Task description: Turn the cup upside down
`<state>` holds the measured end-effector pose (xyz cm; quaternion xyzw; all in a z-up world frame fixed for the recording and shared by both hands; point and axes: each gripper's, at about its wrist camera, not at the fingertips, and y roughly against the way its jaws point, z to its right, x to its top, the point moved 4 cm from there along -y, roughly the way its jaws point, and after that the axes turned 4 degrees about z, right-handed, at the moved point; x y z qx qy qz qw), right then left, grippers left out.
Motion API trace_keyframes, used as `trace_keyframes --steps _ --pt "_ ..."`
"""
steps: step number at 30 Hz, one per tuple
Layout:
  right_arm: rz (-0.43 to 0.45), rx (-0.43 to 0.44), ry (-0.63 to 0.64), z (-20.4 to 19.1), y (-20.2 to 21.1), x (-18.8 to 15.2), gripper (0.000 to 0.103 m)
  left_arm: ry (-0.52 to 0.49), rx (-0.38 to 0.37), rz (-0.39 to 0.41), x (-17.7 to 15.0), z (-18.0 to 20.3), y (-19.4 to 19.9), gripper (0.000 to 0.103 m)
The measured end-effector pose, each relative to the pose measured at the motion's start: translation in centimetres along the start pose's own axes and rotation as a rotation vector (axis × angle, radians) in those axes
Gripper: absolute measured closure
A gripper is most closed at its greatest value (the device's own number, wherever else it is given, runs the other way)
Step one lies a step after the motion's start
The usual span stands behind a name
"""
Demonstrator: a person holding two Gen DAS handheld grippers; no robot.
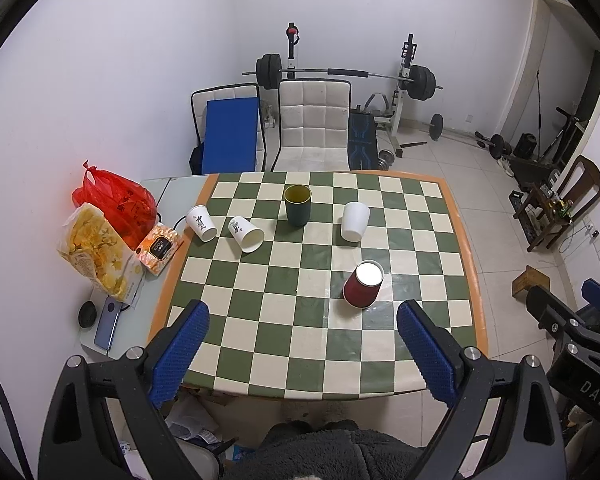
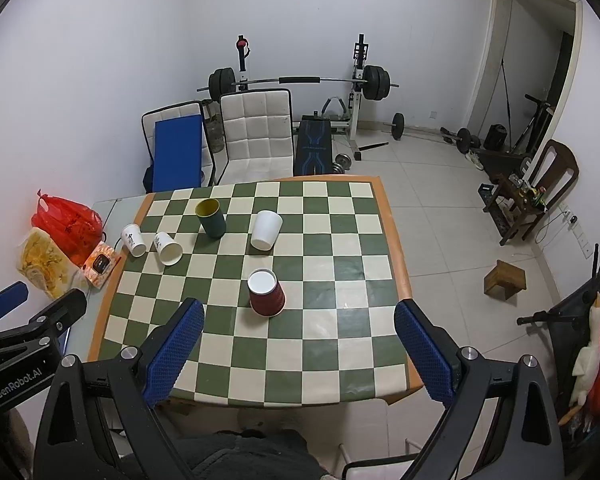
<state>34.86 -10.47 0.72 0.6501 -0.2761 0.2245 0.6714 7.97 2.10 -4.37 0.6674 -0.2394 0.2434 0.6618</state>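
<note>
On the checkered table (image 1: 420,364) (image 2: 340,364) a dark green cup (image 1: 297,205) (image 2: 211,217) stands upright, mouth up. A red paper cup (image 1: 363,284) (image 2: 265,293) stands upside down, white base up. A plain white cup (image 1: 355,221) (image 2: 265,229) stands upside down too. Two printed white cups (image 1: 246,233) (image 1: 201,223) (image 2: 168,248) (image 2: 133,239) lie on their sides at the left. My left gripper (image 1: 303,354) is open and empty above the near edge. My right gripper (image 2: 299,354) is open and empty there too, well short of all cups.
A red bag (image 1: 114,200), a snack bag (image 1: 96,254), a small box (image 1: 159,248), a phone (image 1: 108,322) and a black puck (image 1: 87,314) lie on the grey side table at left. Two chairs (image 1: 314,124) and a barbell rack (image 1: 340,74) stand behind the table.
</note>
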Motion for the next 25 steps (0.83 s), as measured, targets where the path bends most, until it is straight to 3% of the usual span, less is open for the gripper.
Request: trace_keyframes --steps 25 --pt "-0.009 0.026 0.009 -0.06 0.14 0.28 0.005 0.001 0.010 0.002 -0.27 -0.31 0.48 0.007"
